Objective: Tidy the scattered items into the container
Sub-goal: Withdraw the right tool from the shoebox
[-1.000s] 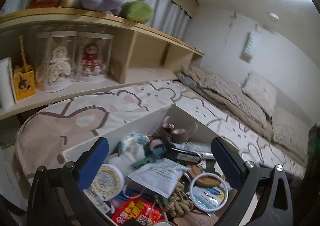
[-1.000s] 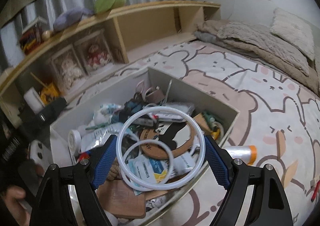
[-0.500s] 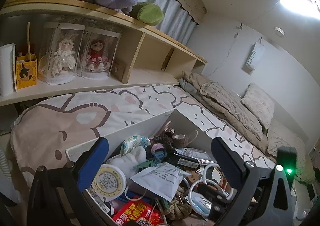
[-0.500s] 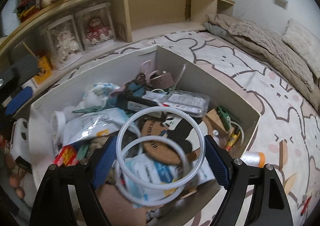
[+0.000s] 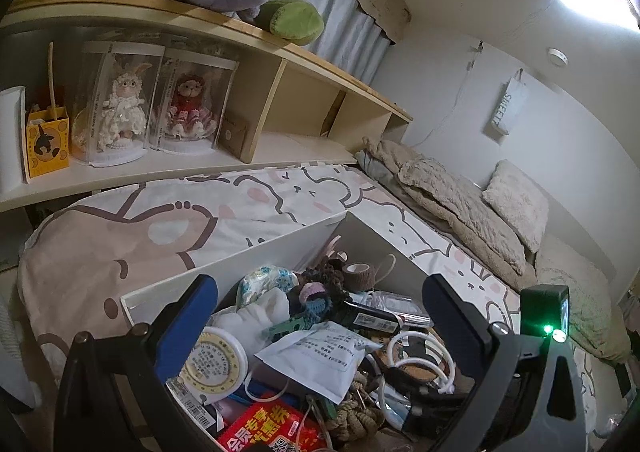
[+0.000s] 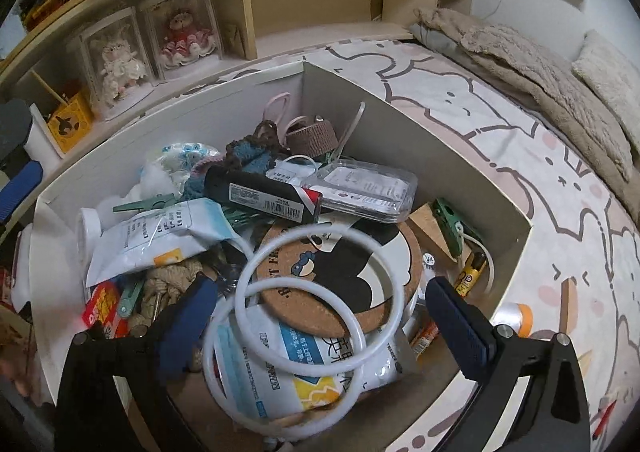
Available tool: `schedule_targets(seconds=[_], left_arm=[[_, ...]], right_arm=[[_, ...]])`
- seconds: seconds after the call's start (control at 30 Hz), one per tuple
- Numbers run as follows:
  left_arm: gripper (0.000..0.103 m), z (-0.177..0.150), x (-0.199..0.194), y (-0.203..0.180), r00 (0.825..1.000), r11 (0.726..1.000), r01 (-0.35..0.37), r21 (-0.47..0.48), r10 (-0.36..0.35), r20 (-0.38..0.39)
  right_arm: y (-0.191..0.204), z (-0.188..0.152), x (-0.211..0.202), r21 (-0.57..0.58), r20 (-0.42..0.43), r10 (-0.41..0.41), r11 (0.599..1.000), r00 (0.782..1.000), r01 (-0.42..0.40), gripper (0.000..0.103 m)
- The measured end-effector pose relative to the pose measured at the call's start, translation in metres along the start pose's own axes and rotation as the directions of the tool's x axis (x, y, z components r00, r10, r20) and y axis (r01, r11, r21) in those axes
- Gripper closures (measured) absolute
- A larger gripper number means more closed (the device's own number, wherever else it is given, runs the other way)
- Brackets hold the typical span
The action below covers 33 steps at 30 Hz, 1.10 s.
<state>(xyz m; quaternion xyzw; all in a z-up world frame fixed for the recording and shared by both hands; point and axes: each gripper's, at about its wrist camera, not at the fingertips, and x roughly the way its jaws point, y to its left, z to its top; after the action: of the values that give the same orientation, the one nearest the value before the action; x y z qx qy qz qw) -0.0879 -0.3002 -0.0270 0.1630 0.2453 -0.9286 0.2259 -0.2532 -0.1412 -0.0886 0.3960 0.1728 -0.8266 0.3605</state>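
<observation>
Now the right tongs [image 6: 320,316] hang over the open white box [image 6: 472,179], jaws spreading wide, and the two white rings [image 6: 320,292] sit loose between them, clear of both blue pads. Larger ring overlaps the smaller one; both are slightly blurred, lying over a blue-and-white packet [image 6: 288,368] and the edge of a round cork coaster [image 6: 340,272]. That box is packed: a black tube [image 6: 264,195] with a label, a clear plastic case [image 6: 364,187], a brown tape roll [image 6: 312,135], a green clip [image 6: 452,223] near the right wall. Out on the bedsheet [image 6: 520,131], just beside the box, lies an orange-ended roll [image 6: 516,316].

Over on the other side, the left tongs [image 5: 320,332] are spread apart with nothing between the pads, hovering at the box's near end above a round white tape dispenser [image 5: 212,364] and a white paper pouch [image 5: 320,356]. Rings [image 5: 416,364] visible there too, down inside the box.
</observation>
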Motion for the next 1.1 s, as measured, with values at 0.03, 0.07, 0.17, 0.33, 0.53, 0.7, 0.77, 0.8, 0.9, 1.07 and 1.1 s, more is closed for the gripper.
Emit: schedule_targets(seconds=[0.03, 0.07, 0.17, 0.33, 0.53, 0.7, 0.77, 0.8, 0.9, 1.07, 1.1], left_arm=[[0.0, 0.0, 0.0, 0.0, 1.0, 1.0, 0.0, 0.001, 0.0, 0.0], [0.0, 0.0, 0.0, 0.0, 1.0, 1.0, 0.0, 0.0, 0.0, 0.0], [0.0, 0.0, 0.0, 0.0, 1.0, 1.0, 0.0, 0.004, 0.0, -0.001], [0.0, 0.0, 0.001, -0.004, 1.0, 1.0, -0.002, 0.019, 0.002, -0.004], [0.0, -0.001, 0.0, -0.008, 1.0, 0.999, -0.009, 0.038, 0.01, -0.005], [0.0, -0.002, 0.0, -0.01, 1.0, 0.999, -0.009, 0.054, 0.009, -0.007], [0.0, -0.003, 0.001, -0.012, 1.0, 0.998, -0.012, 0.063, 0.013, -0.01], [0.0, -0.003, 0.001, -0.013, 1.0, 0.998, -0.014, 0.068, 0.015, -0.011], [0.0, -0.004, 0.001, -0.016, 1.0, 0.996, -0.019, 0.081, 0.02, -0.012], [0.0, -0.005, 0.0, -0.018, 0.999, 0.995, -0.034, 0.096, 0.035, -0.006], [0.0, -0.005, 0.0, -0.019, 0.999, 0.994, -0.038, 0.098, 0.039, -0.005]], right_arm=[[0.0, 0.0, -0.001, -0.004, 0.007, -0.005, 1.0, 1.0, 0.005, 0.0], [-0.001, 0.0, -0.002, -0.004, 0.011, -0.005, 1.0, 1.0, 0.005, 0.0], [-0.002, 0.001, -0.007, 0.001, 0.026, -0.004, 1.0, 1.0, 0.004, 0.0], [-0.001, 0.001, -0.016, -0.005, 0.057, -0.004, 1.0, 0.998, 0.004, 0.0], [-0.004, 0.002, -0.029, 0.001, 0.091, -0.005, 1.0, 0.996, 0.005, 0.0], [-0.011, 0.0, -0.037, 0.023, 0.117, -0.012, 1.0, 0.993, 0.009, 0.0], [-0.015, -0.001, -0.04, 0.034, 0.128, -0.018, 0.999, 0.992, 0.014, 0.0], [-0.017, -0.002, -0.042, 0.041, 0.134, -0.022, 0.999, 0.991, 0.017, 0.0], [-0.023, -0.004, -0.049, 0.068, 0.162, -0.038, 0.997, 0.986, 0.027, 0.0], [-0.031, -0.006, -0.061, 0.095, 0.2, -0.052, 0.995, 0.978, 0.034, 0.0], [-0.032, -0.006, -0.062, 0.1, 0.206, -0.054, 0.994, 0.977, 0.034, 0.0]])
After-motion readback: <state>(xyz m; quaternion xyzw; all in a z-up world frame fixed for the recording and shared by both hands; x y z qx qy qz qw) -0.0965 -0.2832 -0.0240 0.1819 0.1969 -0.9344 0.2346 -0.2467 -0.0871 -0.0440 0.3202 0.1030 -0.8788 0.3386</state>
